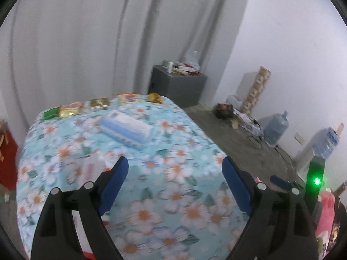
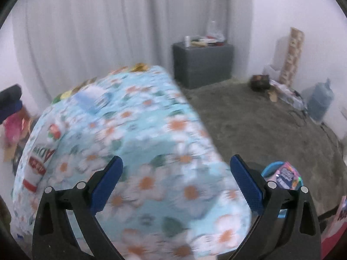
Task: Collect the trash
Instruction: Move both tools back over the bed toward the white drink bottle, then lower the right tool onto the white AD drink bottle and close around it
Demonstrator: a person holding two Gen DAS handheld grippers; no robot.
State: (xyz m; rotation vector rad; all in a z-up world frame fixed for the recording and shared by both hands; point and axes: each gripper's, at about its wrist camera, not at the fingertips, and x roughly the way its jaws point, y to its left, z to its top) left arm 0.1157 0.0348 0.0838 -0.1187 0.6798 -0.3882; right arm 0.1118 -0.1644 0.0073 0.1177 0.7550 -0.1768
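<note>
A table with a blue floral cloth (image 1: 151,173) fills both views. Several snack wrappers lie along its far edge, among them a green one (image 1: 51,113), a yellow one (image 1: 71,109) and a gold one (image 1: 155,97). A blue tissue pack (image 1: 126,131) lies mid-table. A white cup with red print (image 2: 40,158) lies at the table's left side, blurred. My left gripper (image 1: 174,184) is open and empty above the cloth. My right gripper (image 2: 175,182) is open and empty above the table's right edge. A blue bin (image 2: 279,177) with a pink wrapper sits on the floor behind the right finger.
A grey cabinet (image 1: 177,84) with clutter on top stands at the back by the white curtain. Water jugs (image 1: 276,130) and loose items line the right wall. The floor is grey concrete (image 2: 249,119). Both views are motion-blurred.
</note>
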